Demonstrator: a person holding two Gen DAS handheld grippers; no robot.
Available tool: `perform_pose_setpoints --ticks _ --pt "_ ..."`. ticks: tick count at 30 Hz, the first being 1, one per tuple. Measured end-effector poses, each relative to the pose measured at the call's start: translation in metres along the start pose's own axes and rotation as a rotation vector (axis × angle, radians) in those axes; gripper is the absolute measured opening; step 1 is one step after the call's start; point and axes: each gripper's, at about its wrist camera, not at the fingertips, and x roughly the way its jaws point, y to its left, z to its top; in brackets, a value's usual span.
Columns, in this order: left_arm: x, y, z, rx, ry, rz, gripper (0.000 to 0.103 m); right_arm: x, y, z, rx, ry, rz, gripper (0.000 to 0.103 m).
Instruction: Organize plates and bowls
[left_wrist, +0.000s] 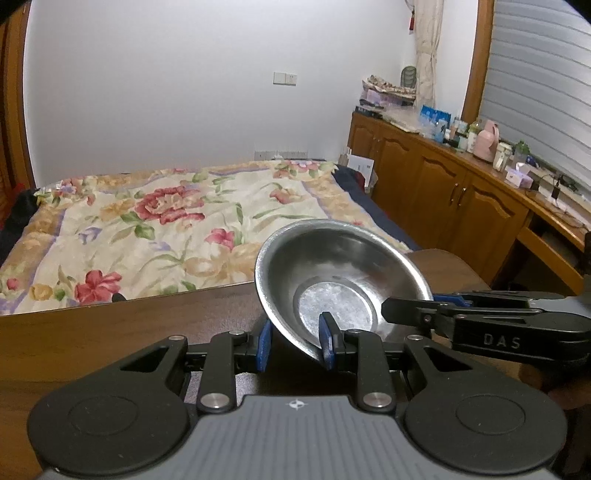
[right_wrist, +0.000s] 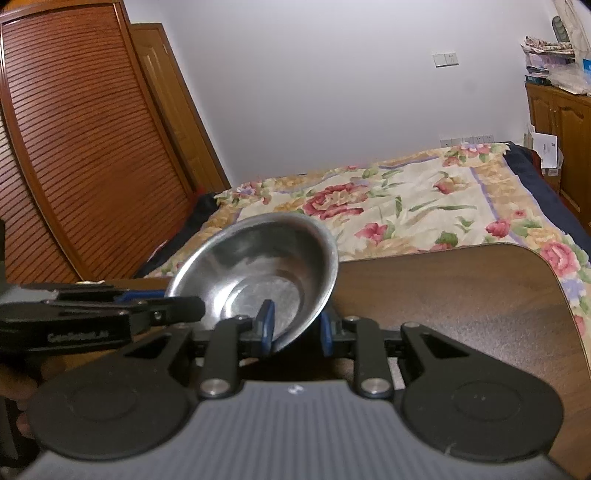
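Observation:
One steel bowl (left_wrist: 332, 273) (right_wrist: 258, 266) hangs tilted just above a dark wooden table (left_wrist: 110, 332) (right_wrist: 461, 295), gripped from both sides. My left gripper (left_wrist: 295, 345) is shut on the bowl's near rim, with one blue pad inside the bowl and one outside. In the left wrist view my right gripper (left_wrist: 413, 304) comes in from the right and clamps the right rim. Seen from the right wrist, the right gripper (right_wrist: 294, 326) straddles the rim likewise, and the left gripper (right_wrist: 181, 301) meets the bowl's left edge. The bowl looks empty.
Beyond the table's far edge lies a bed with a floral quilt (left_wrist: 166, 229) (right_wrist: 406, 199). Wooden cabinets (left_wrist: 443, 192) topped with bottles and boxes run along the right wall. A slatted wooden wardrobe (right_wrist: 74, 147) stands at the left.

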Motion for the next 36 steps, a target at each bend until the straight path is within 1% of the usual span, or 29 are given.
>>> perform_pose_setpoints --ticks 3,12,19,27,31,36 --pt "-0.01 0.001 0.003 -0.004 -0.016 -0.003 0.03 -0.006 0.001 0.003 0.008 -0.01 0.023 0.027" --pt "-0.049 -0.004 0.011 0.018 -0.082 -0.005 0.03 -0.034 0.022 0.014 -0.034 -0.055 0.048 0.027" --pt "-0.072 -0.014 0.011 0.047 -0.129 -0.008 0.03 -0.056 0.034 0.021 -0.071 -0.088 0.04 0.027" --pt "-0.099 -0.02 0.008 0.075 -0.155 -0.023 0.03 -0.073 0.041 0.018 -0.078 -0.109 0.03 0.027" --pt "-0.11 -0.022 0.0 0.086 -0.158 -0.021 0.03 -0.082 0.047 0.012 -0.085 -0.106 0.027 0.027" --pt "-0.122 -0.025 -0.011 0.087 -0.156 -0.037 0.03 -0.09 0.05 0.004 -0.087 -0.094 0.021 0.027"
